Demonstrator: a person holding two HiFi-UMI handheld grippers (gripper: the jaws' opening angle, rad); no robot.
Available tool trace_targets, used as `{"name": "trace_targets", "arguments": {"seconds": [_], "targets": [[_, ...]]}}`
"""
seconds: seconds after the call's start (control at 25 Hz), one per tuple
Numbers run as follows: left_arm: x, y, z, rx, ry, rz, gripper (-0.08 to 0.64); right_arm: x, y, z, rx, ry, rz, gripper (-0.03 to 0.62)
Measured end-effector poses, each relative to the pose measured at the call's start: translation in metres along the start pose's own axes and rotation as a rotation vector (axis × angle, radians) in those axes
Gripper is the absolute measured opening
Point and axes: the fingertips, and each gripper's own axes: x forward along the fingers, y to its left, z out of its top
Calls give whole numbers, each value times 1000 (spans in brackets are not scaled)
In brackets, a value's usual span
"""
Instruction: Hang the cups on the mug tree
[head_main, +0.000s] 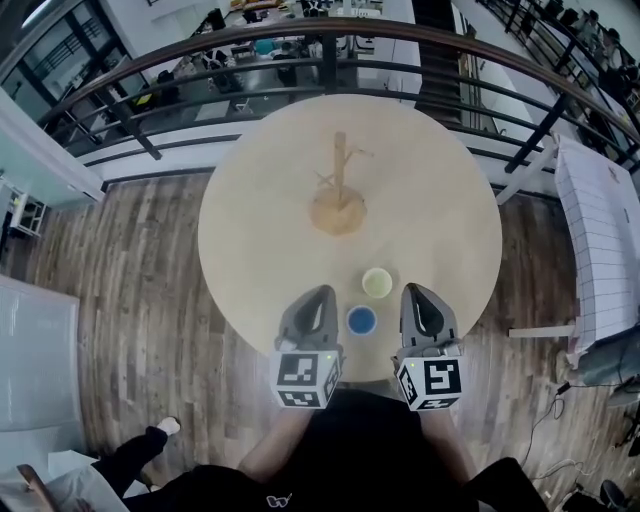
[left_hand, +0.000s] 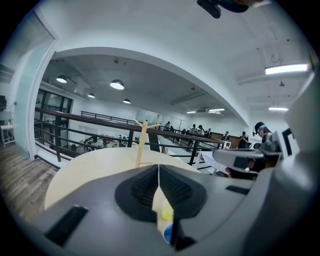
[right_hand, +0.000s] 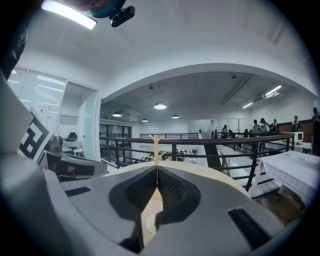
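Two cups stand mouth-up near the front edge of the round wooden table (head_main: 250, 250). A pale yellow cup (head_main: 377, 283) shows only its own light inside, and a blue cup (head_main: 361, 320) just before it shows a blue inside. The slim wooden mug tree (head_main: 339, 190) stands upright mid-table, well apart from them. The left gripper (head_main: 322, 296) and right gripper (head_main: 416, 294) flank the blue cup, each pinched closed with nothing gripped.

No text or numbers I can read, only black-and-white square markers, on left cube (head_main: 306, 379), right cube (head_main: 431, 383)
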Motion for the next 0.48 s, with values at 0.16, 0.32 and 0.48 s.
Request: {"name": "trace_targets", "arguments": {"seconds": [0.16,0.32,0.48], "targets": [[11,-6,-1,-2,10,-3,14,5,-4,-7,-35,30,34,11],[23,-6,4,-3,15,4,14,19,-15,-15,-124,92,84,16],[27,2,4,-9,15,18,14,27,-17,-38,-153,146,227,228]]}}
